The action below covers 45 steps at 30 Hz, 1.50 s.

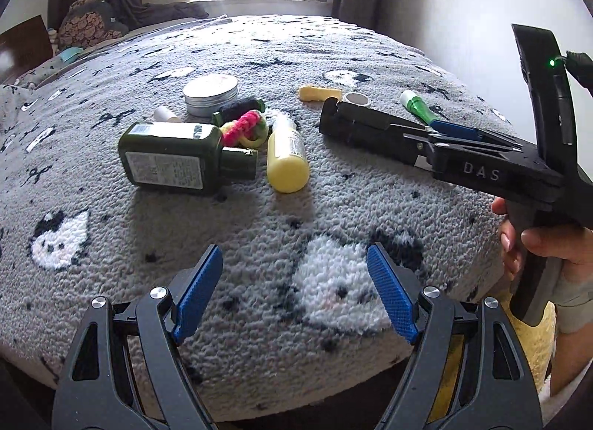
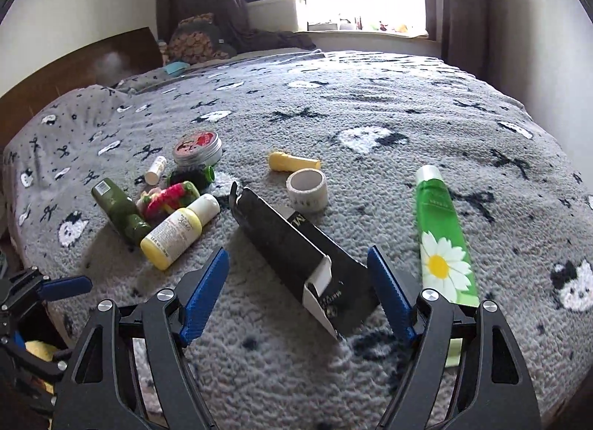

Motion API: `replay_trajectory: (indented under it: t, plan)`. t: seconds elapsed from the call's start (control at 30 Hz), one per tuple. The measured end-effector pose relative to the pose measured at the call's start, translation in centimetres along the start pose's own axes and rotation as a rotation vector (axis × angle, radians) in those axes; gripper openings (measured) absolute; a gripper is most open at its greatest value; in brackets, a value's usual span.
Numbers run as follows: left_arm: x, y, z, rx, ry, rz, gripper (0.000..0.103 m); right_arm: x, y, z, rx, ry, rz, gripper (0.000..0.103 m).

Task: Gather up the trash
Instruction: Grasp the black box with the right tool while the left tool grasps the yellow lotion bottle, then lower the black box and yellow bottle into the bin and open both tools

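Carton (image 2: 296, 256), black, lying between right gripper (image 2: 298, 291) jaws, apart, left gripper (image 1: 292, 289) jaws apart, empty

"DAS" on right gripper (image 1: 450, 132)

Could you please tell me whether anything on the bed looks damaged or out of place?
The black carton on the blanket lies on its side with an end flap open. The green bottle and yellow bottle are toppled too.
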State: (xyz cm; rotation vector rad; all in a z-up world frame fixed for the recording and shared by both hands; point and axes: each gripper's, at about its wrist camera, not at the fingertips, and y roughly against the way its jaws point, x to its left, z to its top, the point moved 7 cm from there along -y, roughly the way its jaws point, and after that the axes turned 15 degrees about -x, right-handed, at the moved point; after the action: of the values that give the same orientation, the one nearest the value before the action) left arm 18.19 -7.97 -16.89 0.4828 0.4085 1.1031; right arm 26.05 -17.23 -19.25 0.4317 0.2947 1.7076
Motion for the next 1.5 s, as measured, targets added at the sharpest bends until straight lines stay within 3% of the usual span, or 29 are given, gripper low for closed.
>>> replay_trajectory:
  t: [0.07, 0.13, 0.33, 0.4, 0.77, 0.97, 1.2, 1.5]
  plan:
    - [-0.2, -1.2, 0.3, 0.005, -0.002, -0.007, 0.075, 0.2, -1.3, 0.0, 0.021, 0.014, 0.004, 0.063]
    - [-0.3, -2.2, 0.6, 0.007, 0.002, -0.014, 0.071, 0.4, -2.3, -0.2, 0.044, 0.031, 0.011, 0.045]
    - [-0.7, -5.0, 1.7, 0.013, 0.013, -0.043, 0.057, 0.8, -2.7, -0.5, 0.051, 0.009, 0.072, 0.024]
    - [-0.6, -5.9, 2.1, 0.02, 0.022, -0.041, 0.054, 0.6, -2.5, -0.5, 0.05, 0.021, 0.05, 0.009]
    - [0.3, -9.8, 4.1, 0.042, 0.071, -0.038, 0.033, -0.8, 0.1, -0.1, 0.028, 0.015, 0.04, 0.007]
    - [0.2, -10.5, 4.2, 0.056, 0.047, -0.024, 0.031, -0.8, 1.3, 0.2, 0.018, 0.009, 0.036, 0.006]
    - [-0.7, -7.3, 4.1, 0.02, 0.033, -0.038, 0.029, -0.5, 3.4, 0.0, 0.007, 0.003, 0.03, 0.006]
    - [-2.3, -0.4, 4.5, -0.066, 0.005, -0.053, 0.029, 0.8, 7.9, 0.1, -0.034, 0.009, 0.043, 0.006]
